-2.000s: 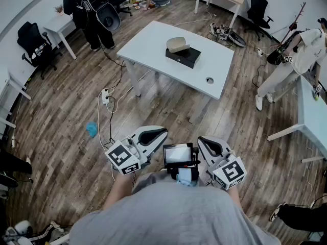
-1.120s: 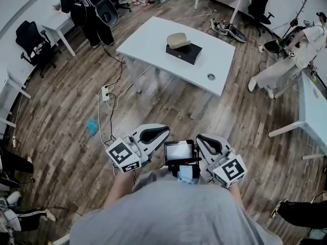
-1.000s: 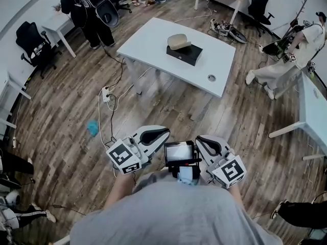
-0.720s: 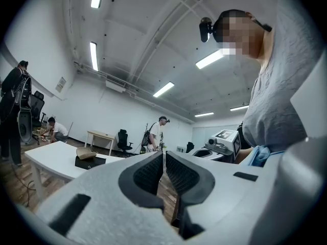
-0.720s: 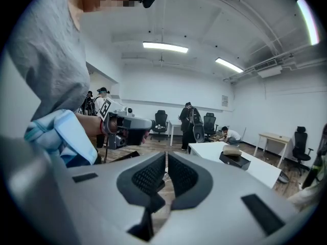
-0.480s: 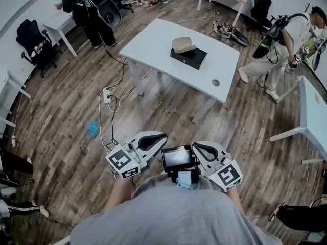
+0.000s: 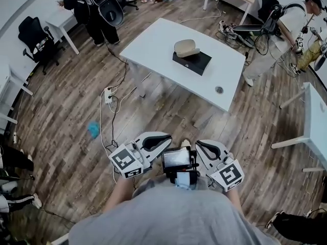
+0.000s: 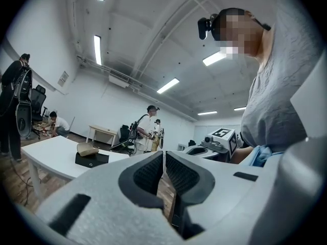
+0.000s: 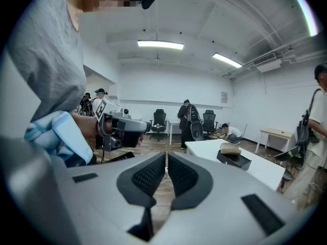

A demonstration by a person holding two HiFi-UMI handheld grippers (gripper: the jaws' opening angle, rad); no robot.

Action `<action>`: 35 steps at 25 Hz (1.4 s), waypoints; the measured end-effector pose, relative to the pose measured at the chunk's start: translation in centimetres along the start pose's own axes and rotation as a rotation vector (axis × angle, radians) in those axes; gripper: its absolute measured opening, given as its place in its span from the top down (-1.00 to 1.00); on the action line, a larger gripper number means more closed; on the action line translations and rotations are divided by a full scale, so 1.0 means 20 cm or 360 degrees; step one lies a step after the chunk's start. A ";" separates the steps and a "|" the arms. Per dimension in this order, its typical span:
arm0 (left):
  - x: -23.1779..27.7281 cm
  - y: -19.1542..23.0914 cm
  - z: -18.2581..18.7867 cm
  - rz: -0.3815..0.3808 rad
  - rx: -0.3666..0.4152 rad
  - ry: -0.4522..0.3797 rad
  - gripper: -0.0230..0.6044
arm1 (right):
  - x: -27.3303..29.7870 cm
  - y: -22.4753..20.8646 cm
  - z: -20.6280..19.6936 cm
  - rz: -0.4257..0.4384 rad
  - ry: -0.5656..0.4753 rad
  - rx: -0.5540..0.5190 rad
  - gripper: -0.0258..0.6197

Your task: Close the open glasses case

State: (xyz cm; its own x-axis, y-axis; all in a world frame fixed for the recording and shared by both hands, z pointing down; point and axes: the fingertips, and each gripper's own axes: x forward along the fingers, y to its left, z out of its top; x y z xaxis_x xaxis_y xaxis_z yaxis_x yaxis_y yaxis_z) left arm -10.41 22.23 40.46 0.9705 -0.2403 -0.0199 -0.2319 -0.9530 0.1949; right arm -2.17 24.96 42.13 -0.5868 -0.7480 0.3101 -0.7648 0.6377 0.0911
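My left claw [image 7: 162, 138] and right claw [image 7: 201, 145] are closed tight and empty. The open glasses case [image 7: 186, 48] sits on a black box [image 7: 192, 63] on the desk [image 7: 153, 45], well apart from me. I should approach squarely, then press the lid down evenly.

White table [image 7: 153, 47] on wood-plank floor [image 7: 66, 131] — black box [image 7: 193, 64] near its middle, beige glasses case [image 7: 186, 48] resting on top; round cable port [image 7: 219, 90] near one edge.
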 end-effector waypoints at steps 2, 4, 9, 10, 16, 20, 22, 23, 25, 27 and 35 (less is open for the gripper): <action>0.05 0.08 0.00 0.0016 -0.0006 0.0015 0.83 | 0.05 -0.09 0.01 0.0018 -0.0034 -0.0002 0.82; 0.14 0.16 0.01 0.0018 -0.0001 0.0035 0.83 | 0.09 -0.21 0.01 0.0033 -0.0065 -0.0001 0.82; 0.42 0.34 0.13 -0.0005 0.0058 0.0052 0.83 | 0.14 -0.55 0.02 0.0019 -0.0116 0.0029 0.82; 0.48 0.37 0.15 -0.0009 0.0070 0.0049 0.83 | 0.14 -0.61 0.03 0.0018 -0.0125 0.0035 0.82; 0.78 0.54 0.28 -0.0010 0.0131 0.0048 0.83 | 0.20 -0.97 0.11 0.0051 -0.0200 0.0023 0.82; 0.90 0.64 0.30 0.0031 0.0134 0.0040 0.83 | 0.25 -1.14 0.14 0.0103 -0.0218 -0.0005 0.82; 0.96 0.67 0.31 0.0049 0.0128 0.0033 0.83 | 0.27 -1.20 0.15 0.0136 -0.0228 -0.0004 0.82; 0.98 0.69 0.31 0.0055 0.0125 0.0030 0.83 | 0.28 -1.22 0.15 0.0153 -0.0232 0.0000 0.82; 1.01 0.71 0.31 0.0066 0.0117 0.0028 0.83 | 0.30 -1.27 0.15 0.0180 -0.0241 0.0016 0.82; 1.02 0.74 0.29 0.0076 0.0107 0.0035 0.83 | 0.33 -1.31 0.15 0.0196 -0.0245 0.0037 0.82; 1.03 0.92 0.29 0.0121 0.0068 0.0014 0.83 | 0.49 -1.36 0.16 0.0260 -0.0207 0.0039 0.82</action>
State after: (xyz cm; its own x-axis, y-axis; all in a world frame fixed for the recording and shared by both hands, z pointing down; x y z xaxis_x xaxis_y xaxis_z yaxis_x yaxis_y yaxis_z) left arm 4.86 -1.40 37.92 0.9505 -0.3107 0.0021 -0.3074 -0.9391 0.1536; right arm 12.13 -0.28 39.69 -0.7317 -0.6535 0.1940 -0.6620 0.7490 0.0261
